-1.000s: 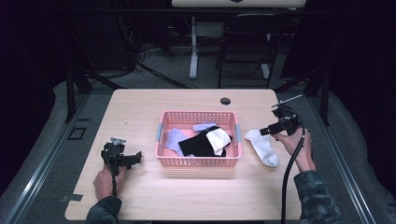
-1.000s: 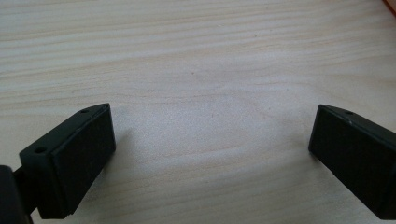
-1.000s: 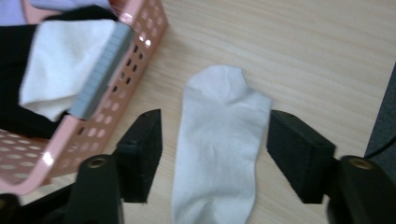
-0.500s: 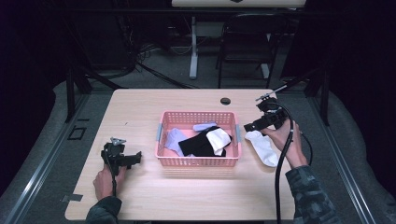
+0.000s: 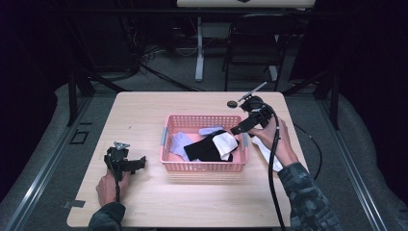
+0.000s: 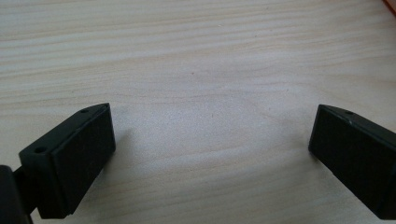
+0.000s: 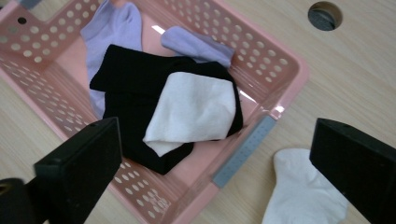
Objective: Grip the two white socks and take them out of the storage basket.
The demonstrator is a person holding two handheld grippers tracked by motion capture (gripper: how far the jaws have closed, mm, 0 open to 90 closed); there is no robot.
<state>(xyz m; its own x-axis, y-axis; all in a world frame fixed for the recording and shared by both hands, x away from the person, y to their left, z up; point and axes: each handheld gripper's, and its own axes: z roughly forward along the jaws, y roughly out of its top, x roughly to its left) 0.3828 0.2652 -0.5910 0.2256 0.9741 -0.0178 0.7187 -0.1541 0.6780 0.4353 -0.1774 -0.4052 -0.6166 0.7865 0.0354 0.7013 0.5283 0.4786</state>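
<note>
1. The right gripper (image 5: 239,129) is hanging over the right rim of the pink perforated plastic basket (image 5: 204,166), which sits mid-table; its jaws have just been opening and are standing wide with nothing between them.
2. A folded white cotton sock (image 7: 191,112) is lying on a black sock (image 7: 135,79) inside the basket. Reaching for the white one, the jaws may well be pinching the black fabric too and dragging both out.
3. Two lilac socks (image 7: 112,23) are resting toward the basket's far-left corner; a sloppy pull could be tumbling them over the rim.
4. Another loose white sock (image 7: 303,196) is lying on the table just beside the basket's right wall, near the table's right edge; a sweeping forearm or the trailing black cable (image 5: 273,159) may be nudging it off.
5. A jaw catching the rim could be shoving the light basket along the table.
6. The left gripper (image 5: 137,163) is resting near the table's front-left corner, jaws spread and empty over bare wood (image 6: 196,70).
</note>
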